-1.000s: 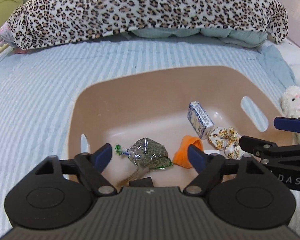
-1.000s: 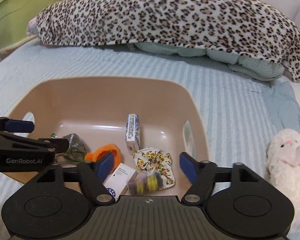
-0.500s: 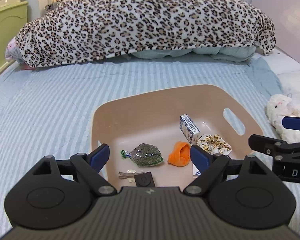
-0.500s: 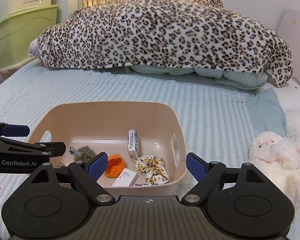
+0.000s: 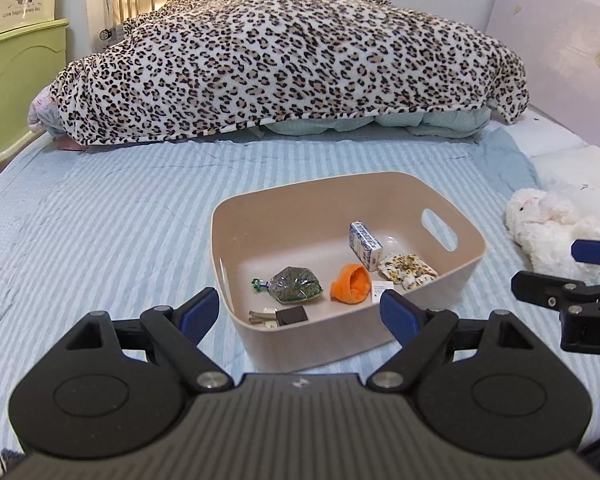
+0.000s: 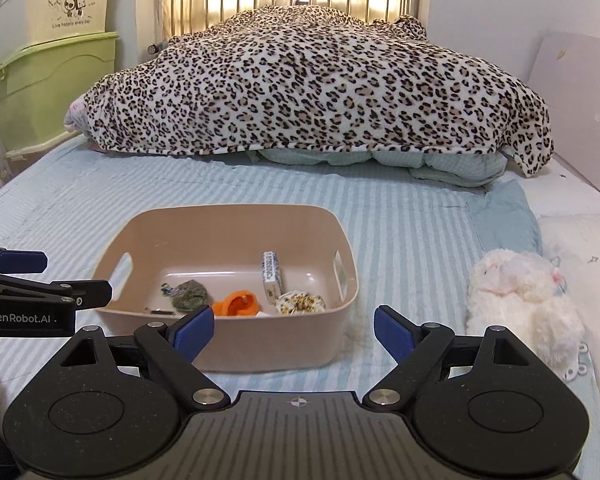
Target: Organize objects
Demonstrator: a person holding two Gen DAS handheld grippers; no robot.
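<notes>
A beige bin [image 5: 452,280] [image 6: 260,344] sits on the striped bed. Inside lie a bag of green beads [image 5: 296,285] [image 6: 190,294], an orange cloth [image 5: 351,283] [image 6: 238,305], a blue-white box [image 5: 365,241] [image 6: 270,271], a floral scrunchie [image 5: 407,266] [image 6: 300,302], a white card [image 5: 380,289] and a small black item with clips [image 5: 292,315]. My left gripper [image 5: 300,314] is open and empty, held back from the bin's near wall. My right gripper [image 6: 294,330] is open and empty, also in front of the bin.
A white plush toy [image 5: 548,228] [image 6: 524,300] lies right of the bin. A leopard-print blanket [image 5: 292,64] [image 6: 316,84] is heaped at the far end of the bed. Green and cream storage boxes [image 6: 48,60] stand at the left.
Both grippers have pulled back and up from over the bin, so it looks smaller and farther away. Both stay open and empty. The items in the bin have not moved.
</notes>
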